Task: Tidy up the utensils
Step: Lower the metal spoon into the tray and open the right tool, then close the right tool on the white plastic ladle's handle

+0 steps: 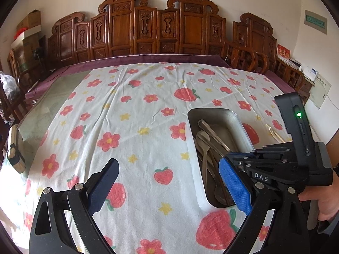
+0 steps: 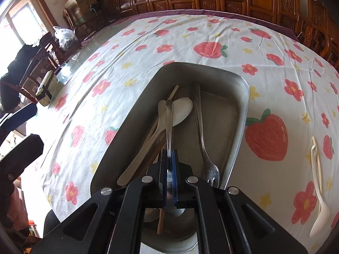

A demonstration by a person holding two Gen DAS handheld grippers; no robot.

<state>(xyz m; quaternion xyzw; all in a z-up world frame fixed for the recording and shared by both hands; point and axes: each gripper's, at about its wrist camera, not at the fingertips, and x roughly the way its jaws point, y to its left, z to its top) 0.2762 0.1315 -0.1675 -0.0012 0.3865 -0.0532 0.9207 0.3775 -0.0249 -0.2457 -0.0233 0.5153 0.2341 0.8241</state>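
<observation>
A steel tray [image 2: 243,97] lies on the strawberry-print cloth and holds a fork [image 2: 201,127], pale spoons [image 2: 182,110] and a chopstick [image 2: 174,91]. My right gripper [image 2: 169,155] hangs over the tray's near end, shut on the handle of a steel spoon [image 2: 169,127] that points away from me. In the left wrist view the tray [image 1: 195,139] with its utensils [image 1: 204,148] sits to the right. My left gripper [image 1: 167,165] stands open above bare cloth beside it, with nothing between its fingers. One cream spoon [image 2: 317,190] lies on the cloth right of the tray.
The flowered cloth [image 1: 137,127] covers a large table with a purple border. A carved wooden screen [image 1: 159,27] and chairs [image 1: 243,57] line the far side. A small box [image 2: 45,91] stands at the table's left edge. A hand [image 1: 326,201] grips the right tool.
</observation>
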